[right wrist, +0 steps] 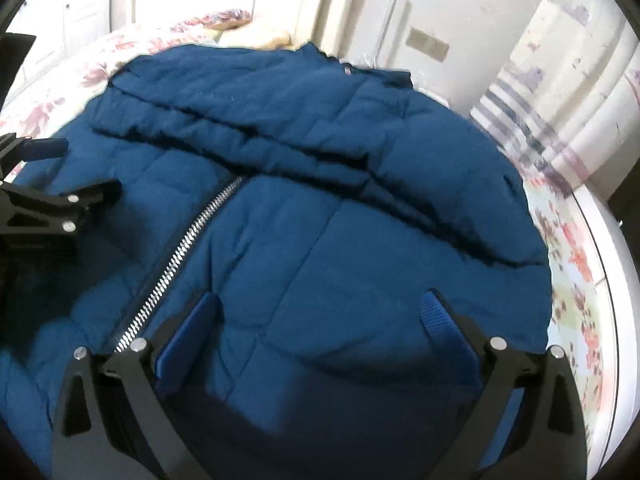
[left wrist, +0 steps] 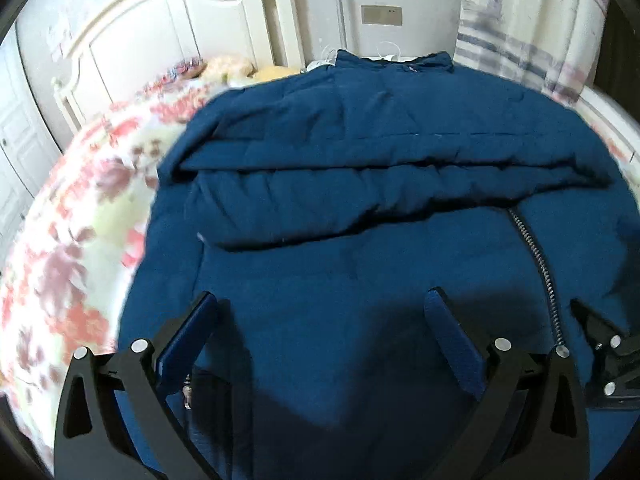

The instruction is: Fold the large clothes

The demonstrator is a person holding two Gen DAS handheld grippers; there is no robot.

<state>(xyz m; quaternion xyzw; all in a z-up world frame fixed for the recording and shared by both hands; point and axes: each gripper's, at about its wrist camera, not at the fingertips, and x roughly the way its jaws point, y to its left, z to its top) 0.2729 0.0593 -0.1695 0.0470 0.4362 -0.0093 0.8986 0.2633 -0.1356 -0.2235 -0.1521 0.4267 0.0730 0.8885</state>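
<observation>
A large dark blue padded jacket point(left wrist: 360, 168) lies spread on the bed, front up, with both sleeves folded across its chest and a silver zipper point(left wrist: 536, 264) running down the middle. My left gripper point(left wrist: 324, 304) is open and empty, hovering over the jacket's lower left part. My right gripper point(right wrist: 320, 304) is open and empty over the lower right part of the jacket point(right wrist: 320, 184), right of the zipper point(right wrist: 188, 252). Each gripper shows at the edge of the other's view: the right one point(left wrist: 600, 336), the left one point(right wrist: 60, 204).
The floral bedspread point(left wrist: 72, 240) lies under the jacket and shows at its left, and at its right point(right wrist: 576, 280). A white headboard point(left wrist: 168, 32) and pillows point(left wrist: 232, 66) are at the far end. A striped curtain point(right wrist: 560, 112) hangs at the right.
</observation>
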